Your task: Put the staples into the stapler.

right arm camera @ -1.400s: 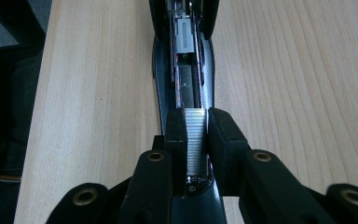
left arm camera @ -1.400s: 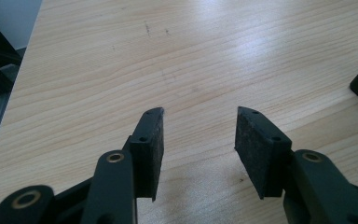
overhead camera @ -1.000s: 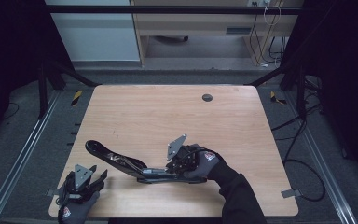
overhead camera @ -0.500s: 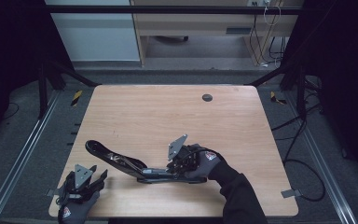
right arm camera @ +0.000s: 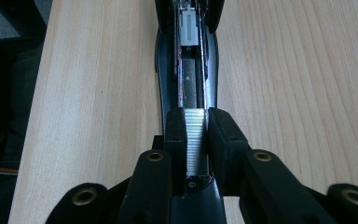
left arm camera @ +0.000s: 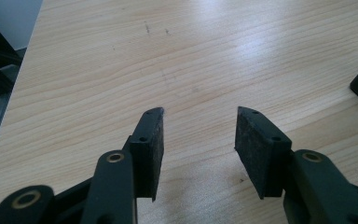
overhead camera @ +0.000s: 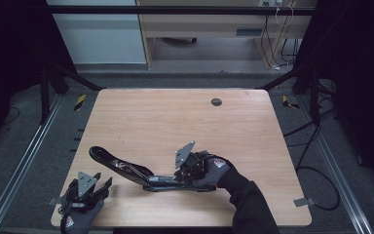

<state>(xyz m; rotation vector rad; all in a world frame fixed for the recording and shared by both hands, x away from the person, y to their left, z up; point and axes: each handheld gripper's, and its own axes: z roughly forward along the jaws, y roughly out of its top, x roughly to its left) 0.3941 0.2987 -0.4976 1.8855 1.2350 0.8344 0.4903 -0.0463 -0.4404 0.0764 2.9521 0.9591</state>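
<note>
Wooden counter point(overhead camera: 175, 122), light grain, with a small dark round grommet point(overhead camera: 216, 102) near its far edge.

Black stapler point(overhead camera: 126, 168) lies opened out on the near half of the counter: the top arm is swung away toward the left, and the base with the magazine channel stretches to the right. In the right gripper view the channel point(right arm camera: 189, 70) runs straight away from the camera, metal rails exposed.

Right tongs point(overhead camera: 187, 170) sit at the right end of the stapler, a gloved hand point(overhead camera: 214, 170) around them. Their jaws have just been opening slightly; a silver strip of staples point(right arm camera: 196, 140) sits between the pads point(right arm camera: 175, 135), over the rear of the channel, with both pads close against its sides.

Left tongs point(left arm camera: 198, 135) rest at the near left corner of the counter, jaws partly open, holding nothing, bare wood between the pads. They are well apart from the stapler.
</note>
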